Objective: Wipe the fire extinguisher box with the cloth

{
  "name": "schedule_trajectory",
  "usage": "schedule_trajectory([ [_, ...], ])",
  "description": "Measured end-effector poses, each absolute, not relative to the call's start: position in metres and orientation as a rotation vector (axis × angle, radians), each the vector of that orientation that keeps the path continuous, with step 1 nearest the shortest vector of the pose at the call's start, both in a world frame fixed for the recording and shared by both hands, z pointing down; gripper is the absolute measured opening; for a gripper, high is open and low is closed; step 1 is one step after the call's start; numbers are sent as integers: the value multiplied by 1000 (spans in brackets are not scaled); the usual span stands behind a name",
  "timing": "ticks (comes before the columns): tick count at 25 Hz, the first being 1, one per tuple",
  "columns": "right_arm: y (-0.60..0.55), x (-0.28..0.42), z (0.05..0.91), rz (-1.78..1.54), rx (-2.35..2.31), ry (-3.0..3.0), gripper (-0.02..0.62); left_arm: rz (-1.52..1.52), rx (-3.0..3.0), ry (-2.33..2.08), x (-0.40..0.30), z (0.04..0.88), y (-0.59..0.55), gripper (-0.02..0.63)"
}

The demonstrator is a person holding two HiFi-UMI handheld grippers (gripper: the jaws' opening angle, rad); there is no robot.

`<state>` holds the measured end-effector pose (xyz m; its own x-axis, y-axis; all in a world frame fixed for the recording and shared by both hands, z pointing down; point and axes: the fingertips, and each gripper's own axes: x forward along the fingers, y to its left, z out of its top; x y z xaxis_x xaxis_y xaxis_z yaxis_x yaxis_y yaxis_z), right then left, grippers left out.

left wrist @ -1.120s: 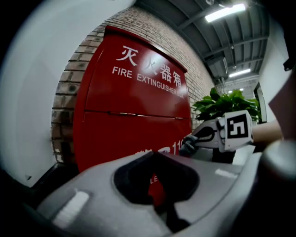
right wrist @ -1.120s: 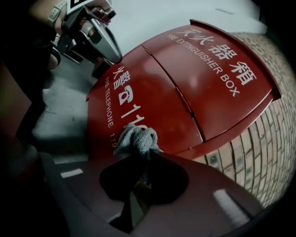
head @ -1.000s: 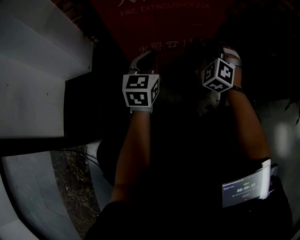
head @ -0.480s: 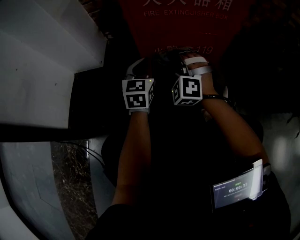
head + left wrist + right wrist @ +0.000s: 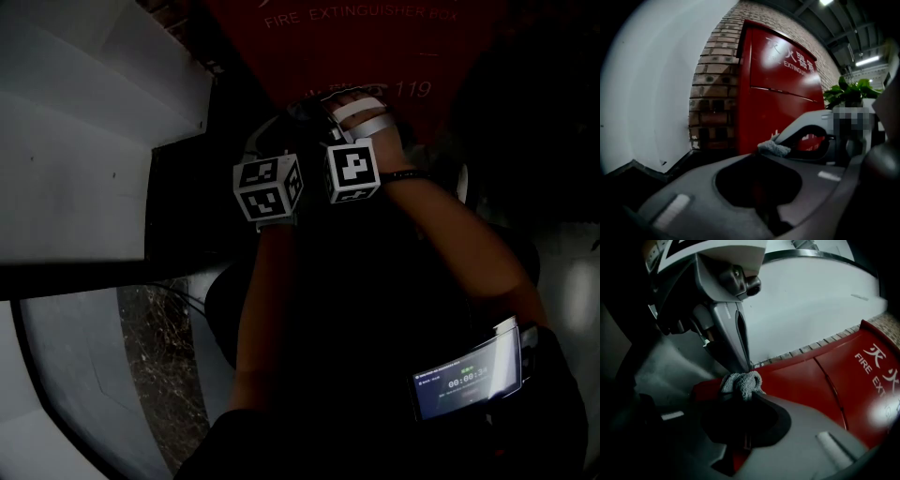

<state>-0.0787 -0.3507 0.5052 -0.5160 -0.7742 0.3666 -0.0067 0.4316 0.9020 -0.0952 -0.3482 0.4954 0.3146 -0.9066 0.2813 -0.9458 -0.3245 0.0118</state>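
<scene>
Both left gripper and right gripper clamp one grey cloth before the fire extinguisher box; brick wall adjoins it, plant beyond.

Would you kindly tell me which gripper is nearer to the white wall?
Left. The left gripper is on the side of the wall; the right gripper sits just beyond it, before the red box, both tongs meeting at the cloth.

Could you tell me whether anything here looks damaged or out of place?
Only the brick wall: a pale, chipped-looking patch sits low down where it meets the white wall. The box looks undamaged, and nothing has spilled.
</scene>
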Motion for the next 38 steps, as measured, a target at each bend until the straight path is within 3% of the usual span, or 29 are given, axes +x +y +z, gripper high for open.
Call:
schedule_trajectory([
  [18,-353,126,509,-932,749,-1582,29,355,2704,-1409,68,483,-322,3],
  [26,-353,177,512,-887,782,-1517,29,361,2707,-1439,60,479,-312,3],
  [31,-345,167,506,-889,798,-1512,29,359,2690,-1512,23,465,-308,3],
  [38,-329,64,508,-965,772,-1646,29,366,2593,-1657,-32,484,-303,2],
])
